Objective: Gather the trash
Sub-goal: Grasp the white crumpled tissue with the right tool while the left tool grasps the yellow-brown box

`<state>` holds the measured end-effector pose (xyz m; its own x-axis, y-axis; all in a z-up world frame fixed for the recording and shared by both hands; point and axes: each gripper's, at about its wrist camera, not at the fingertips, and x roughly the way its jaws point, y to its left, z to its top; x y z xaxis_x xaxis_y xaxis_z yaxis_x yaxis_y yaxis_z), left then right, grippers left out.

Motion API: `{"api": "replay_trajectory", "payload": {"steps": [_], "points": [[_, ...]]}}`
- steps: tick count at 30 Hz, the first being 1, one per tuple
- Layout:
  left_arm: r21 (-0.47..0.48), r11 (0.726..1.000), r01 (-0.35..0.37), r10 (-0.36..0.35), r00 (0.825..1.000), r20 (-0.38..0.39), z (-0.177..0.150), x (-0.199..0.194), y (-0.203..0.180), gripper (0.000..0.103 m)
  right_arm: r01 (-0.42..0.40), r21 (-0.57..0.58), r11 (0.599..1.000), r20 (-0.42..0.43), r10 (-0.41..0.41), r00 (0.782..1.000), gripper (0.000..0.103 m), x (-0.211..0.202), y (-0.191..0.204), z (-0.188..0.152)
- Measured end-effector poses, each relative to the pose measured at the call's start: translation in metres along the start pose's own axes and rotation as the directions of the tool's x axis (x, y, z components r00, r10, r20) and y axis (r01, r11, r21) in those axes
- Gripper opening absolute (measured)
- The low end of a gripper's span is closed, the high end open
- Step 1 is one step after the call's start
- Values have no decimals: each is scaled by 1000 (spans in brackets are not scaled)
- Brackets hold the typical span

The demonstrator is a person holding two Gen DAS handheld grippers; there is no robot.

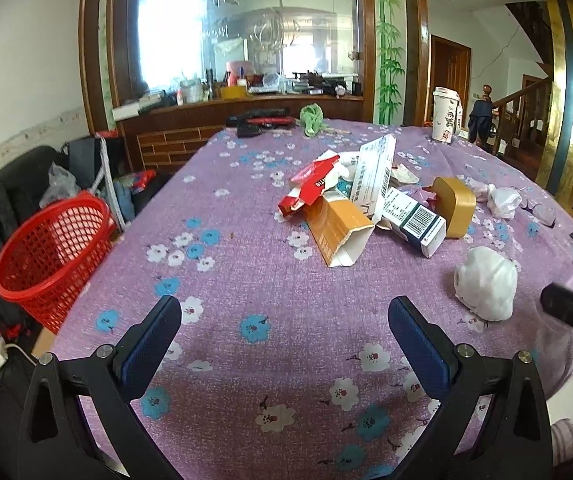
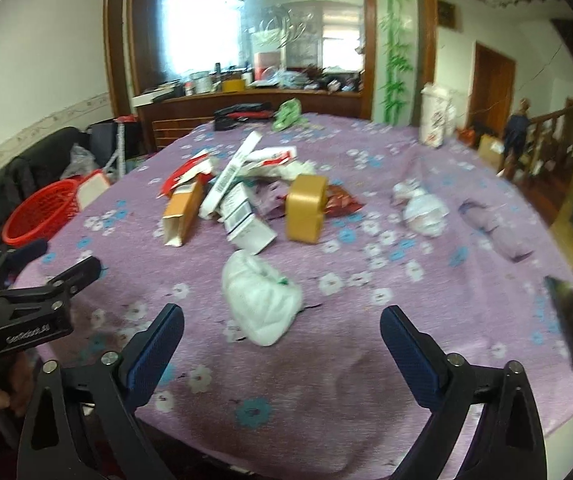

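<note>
Trash lies on a purple flowered tablecloth [image 1: 246,272]: a pile of torn cartons [image 1: 350,196], a gold box [image 1: 456,206] and a crumpled white paper wad [image 1: 486,282]. In the right wrist view the white wad [image 2: 260,296] lies just ahead of my right gripper [image 2: 282,316], which is open and not touching it. The cartons [image 2: 222,200] and gold box [image 2: 306,208] lie farther back. My left gripper [image 1: 284,308] is open over bare cloth, holding nothing. A red mesh basket [image 1: 52,256] stands off the table's left edge.
A white cup [image 1: 446,114] stands at the far right of the table, a green cloth [image 1: 312,120] and dark items at the far edge. A black phone [image 2: 572,322] lies near the right edge. More crumpled white plastic [image 2: 424,210] sits right of the pile.
</note>
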<state>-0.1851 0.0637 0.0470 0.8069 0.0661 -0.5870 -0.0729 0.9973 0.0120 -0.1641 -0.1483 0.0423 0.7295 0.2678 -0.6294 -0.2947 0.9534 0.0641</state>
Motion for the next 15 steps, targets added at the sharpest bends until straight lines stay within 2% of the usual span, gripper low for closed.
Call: {"api": "replay_trajectory", "payload": {"steps": [2,4,6,8,13,14,15], "points": [[-7,1000,17,-17,1000,-13,3,2,1,93,-43,9,999,-23,44,999,91,6,-1,1],[-12,999,38,-38,999,-31,6,5,2,80,-87,17,996,-55,87,995,89,16,-3,3],[-20,998,62,-63,996,-61,9,11,4,75,-118,33,992,-78,121,990,88,24,-5,6],[-42,995,91,-94,991,-91,11,16,6,65,-147,41,988,-100,151,983,85,34,-4,8],[-97,982,161,-174,973,-151,21,30,9,64,-126,-2,992,-143,125,982,76,58,6,13],[-113,979,172,-189,969,-158,25,32,10,64,-126,0,992,-151,124,981,72,63,7,13],[-130,974,187,-208,964,-166,29,35,10,64,-122,-2,993,-157,120,980,59,66,7,14]]}}
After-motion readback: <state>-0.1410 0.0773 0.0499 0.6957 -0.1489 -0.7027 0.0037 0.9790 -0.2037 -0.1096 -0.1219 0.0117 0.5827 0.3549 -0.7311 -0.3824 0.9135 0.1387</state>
